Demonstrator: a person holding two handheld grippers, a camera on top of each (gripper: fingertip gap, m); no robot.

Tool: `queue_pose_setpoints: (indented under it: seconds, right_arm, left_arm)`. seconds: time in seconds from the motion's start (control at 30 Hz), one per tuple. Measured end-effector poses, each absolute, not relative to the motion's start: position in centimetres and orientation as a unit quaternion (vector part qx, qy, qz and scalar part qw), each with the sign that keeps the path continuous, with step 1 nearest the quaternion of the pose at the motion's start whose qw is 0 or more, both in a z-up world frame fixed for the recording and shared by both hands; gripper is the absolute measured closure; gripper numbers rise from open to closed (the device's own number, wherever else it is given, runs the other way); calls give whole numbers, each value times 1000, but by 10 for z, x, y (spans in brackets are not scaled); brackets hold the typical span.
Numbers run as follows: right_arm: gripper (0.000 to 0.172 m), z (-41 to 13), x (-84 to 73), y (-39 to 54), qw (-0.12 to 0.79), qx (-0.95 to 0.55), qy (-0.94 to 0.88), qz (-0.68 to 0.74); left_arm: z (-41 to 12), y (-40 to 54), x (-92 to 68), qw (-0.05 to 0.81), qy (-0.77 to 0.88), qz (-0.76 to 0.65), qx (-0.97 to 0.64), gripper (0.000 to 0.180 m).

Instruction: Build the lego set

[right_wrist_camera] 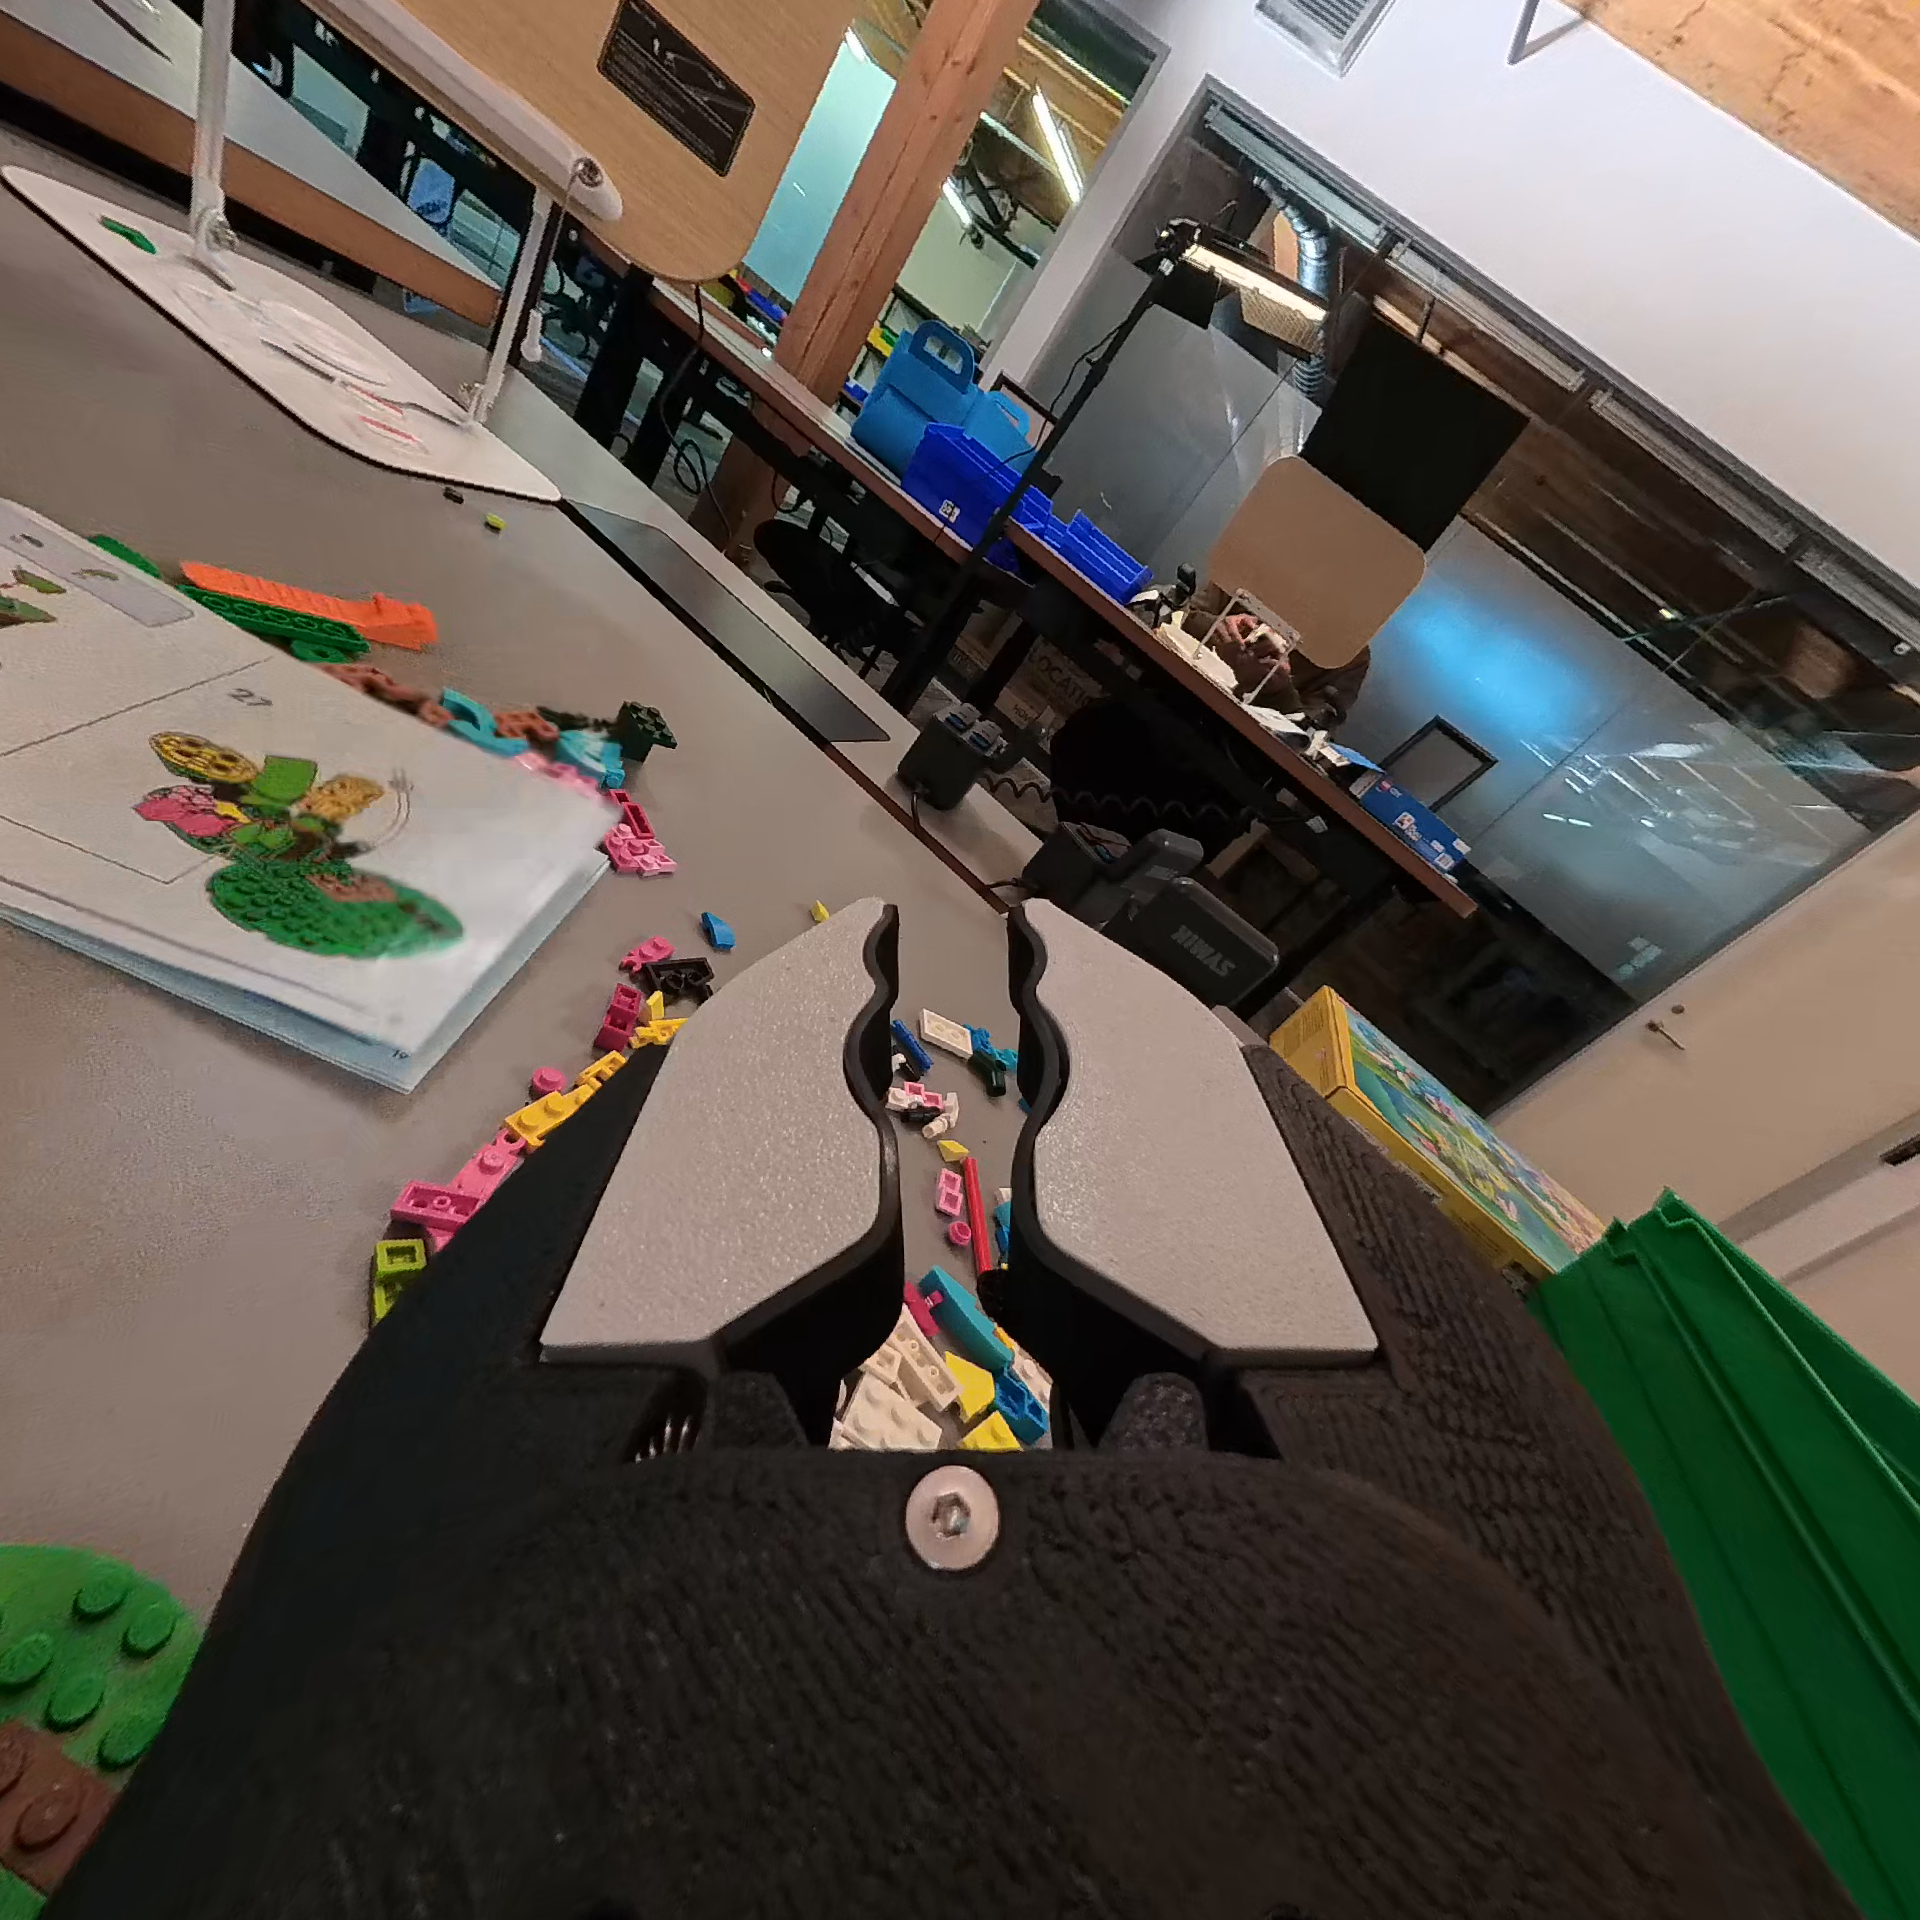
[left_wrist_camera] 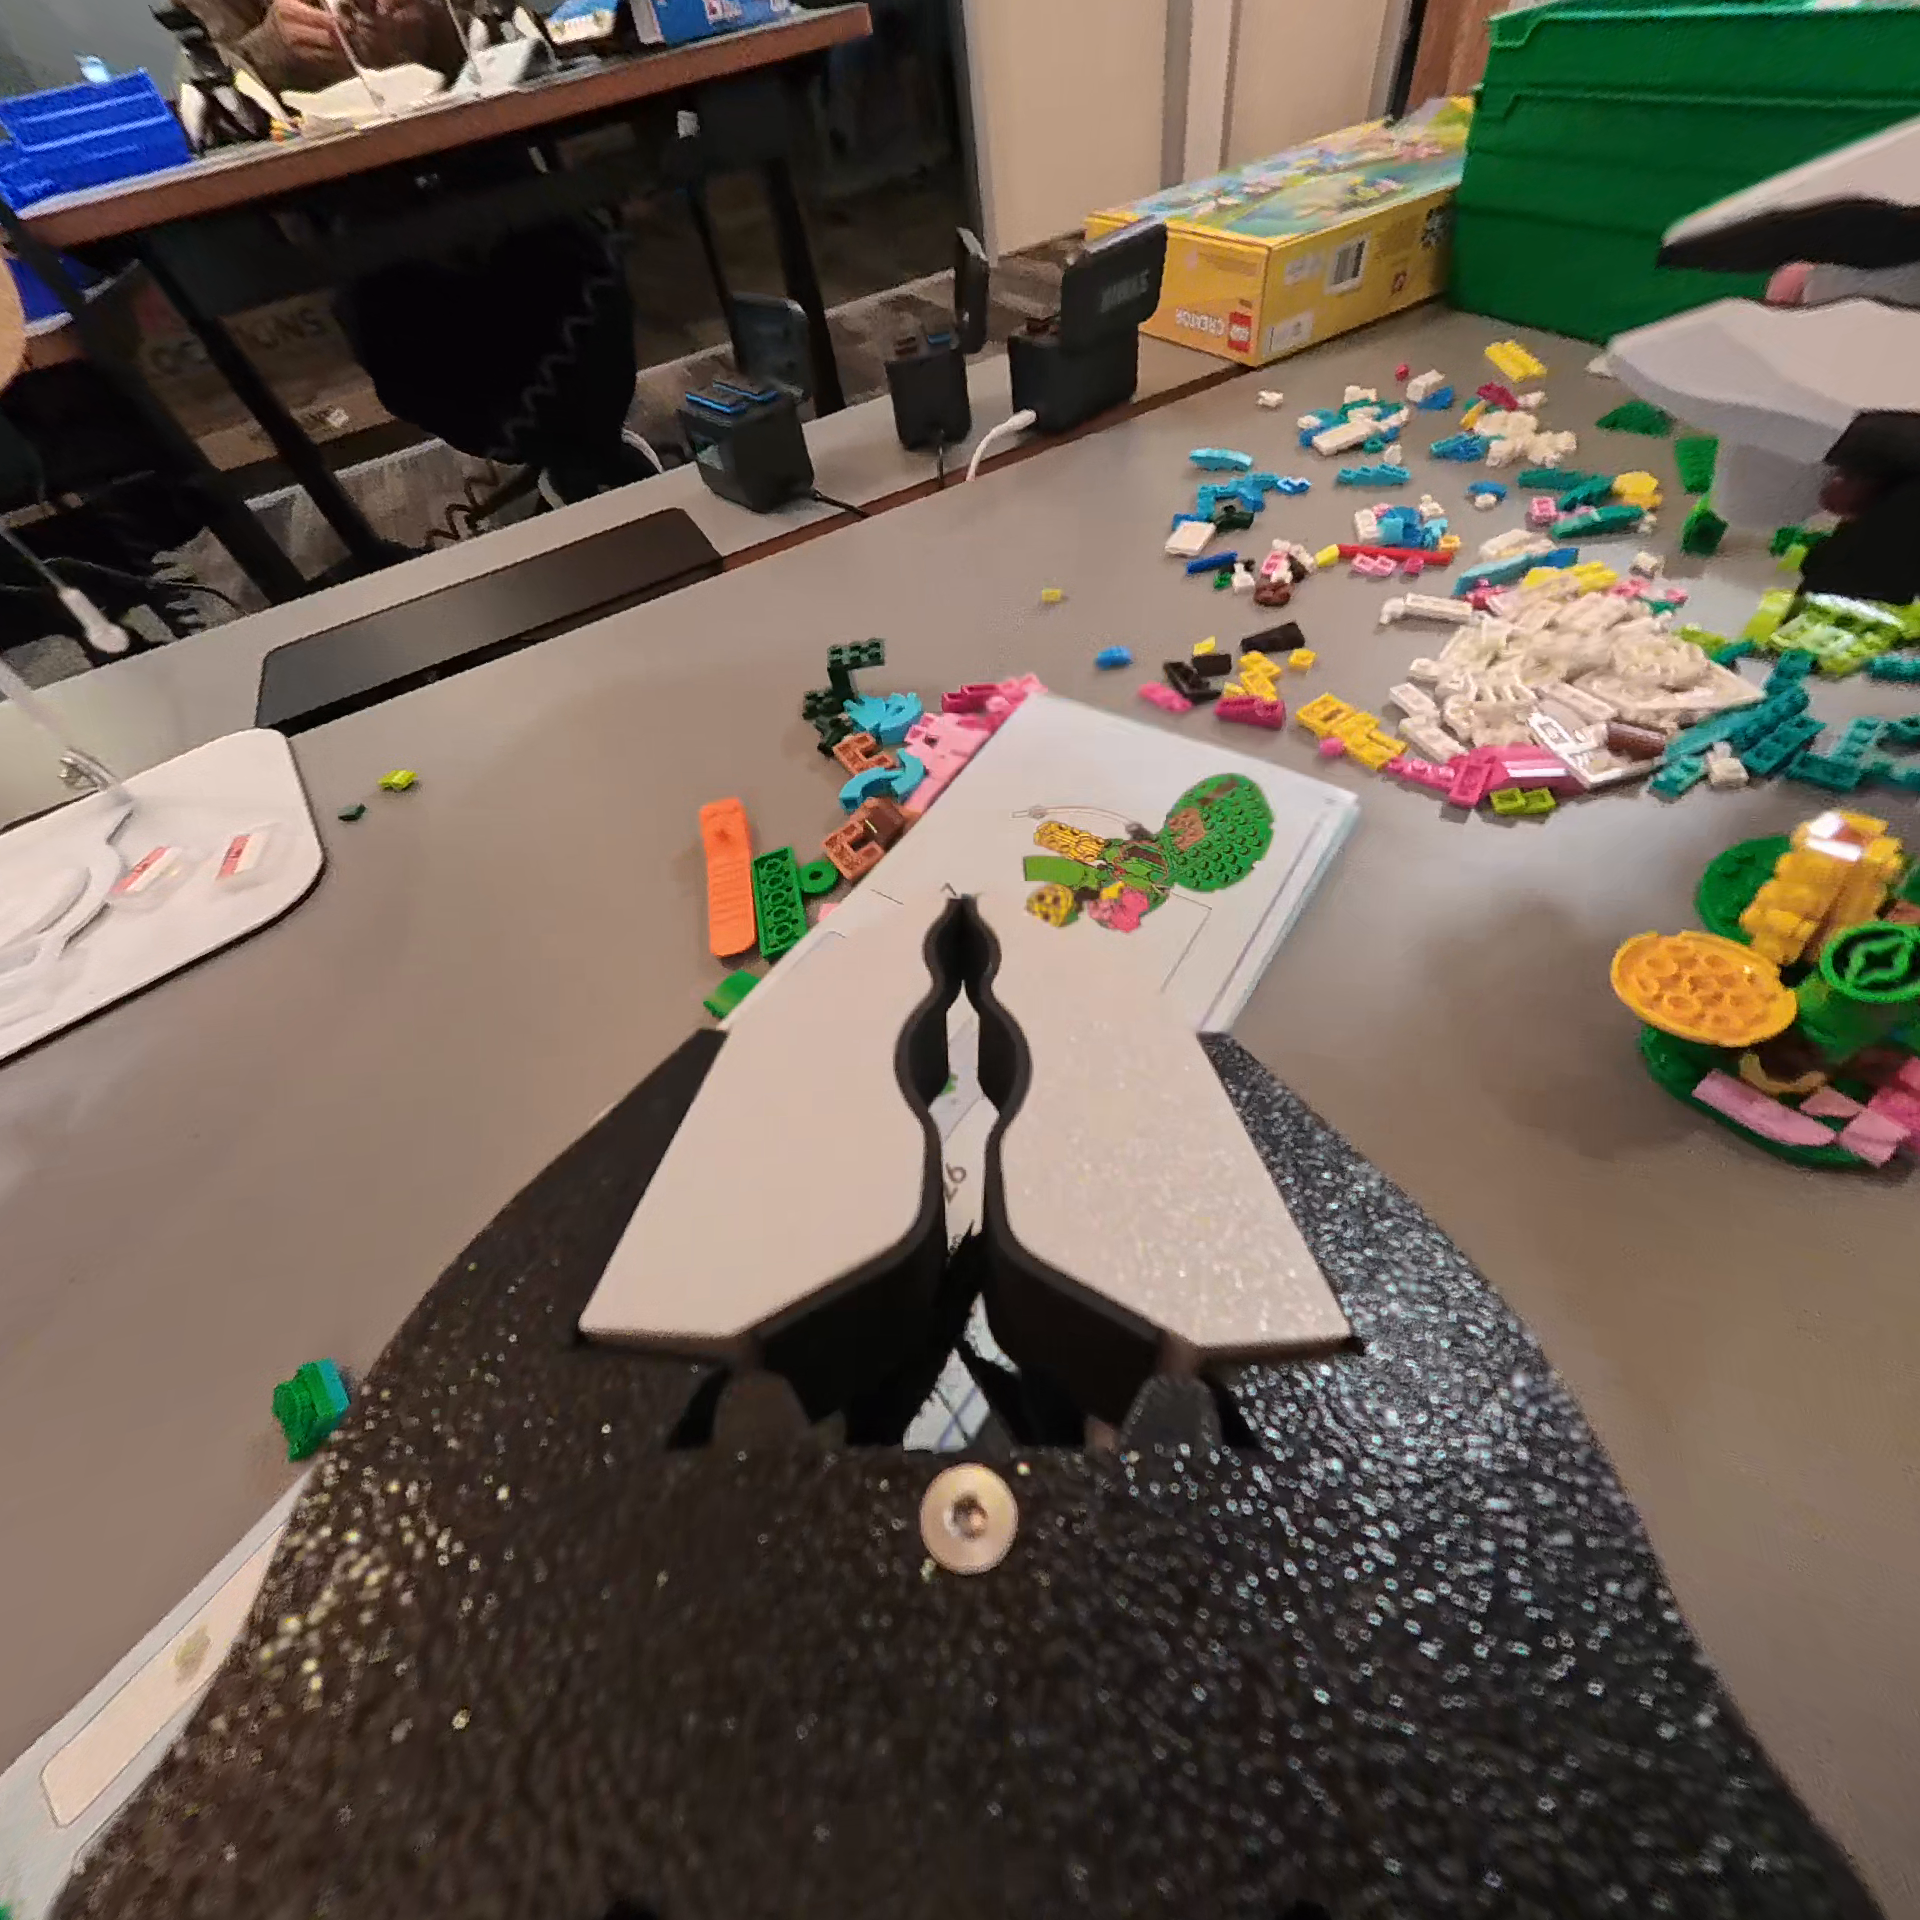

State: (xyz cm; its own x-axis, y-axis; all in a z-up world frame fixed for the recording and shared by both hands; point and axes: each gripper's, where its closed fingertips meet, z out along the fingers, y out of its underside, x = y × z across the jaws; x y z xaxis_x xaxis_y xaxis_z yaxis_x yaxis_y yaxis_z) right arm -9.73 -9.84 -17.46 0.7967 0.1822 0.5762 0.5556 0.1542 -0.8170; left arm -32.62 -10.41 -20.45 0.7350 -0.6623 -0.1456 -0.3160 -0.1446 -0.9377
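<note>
My left gripper is shut, with its fingertips pressed together and nothing between them. It is over an open instruction booklet on the grey table, just short of the page's picture of a green model. My right gripper is open and empty above scattered loose bricks. It also shows at the top right of the left wrist view. The booklet shows to its left in the right wrist view.
A partly built green and yellow model stands right of the booklet. An orange brick separator and small bricks lie to its left, and a large brick pile beyond. A yellow box, green bins, chargers and a white mat line the edges. The left gripper's tips are roughly 25 centimeters from the right gripper's.
</note>
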Motion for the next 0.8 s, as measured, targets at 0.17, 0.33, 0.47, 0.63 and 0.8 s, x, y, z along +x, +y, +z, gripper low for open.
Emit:
queue_pose_setpoints:
  seconds: [0.17,0.33,0.47,0.63,0.8]
  right_arm:
    - [153,-176,-98,-98,699,-637,-294,-139]
    - [154,-176,-98,-98,699,-637,-294,-138]
    - [154,-175,-98,-99,700,-636,-294,-136]
    - [153,-174,-98,-99,703,-635,-292,-133]
    - [153,-174,-98,-99,702,-636,-293,-134]
  left_arm:
    - [-218,-106,-298,543,387,-146,-731,180]
    - [-254,-102,-242,441,455,-189,-750,127]
    - [-276,-95,-222,402,515,-145,-744,136]
    - [-290,-97,-216,344,535,-159,-755,142]
    - [-295,-99,-218,312,546,-164,-760,149]
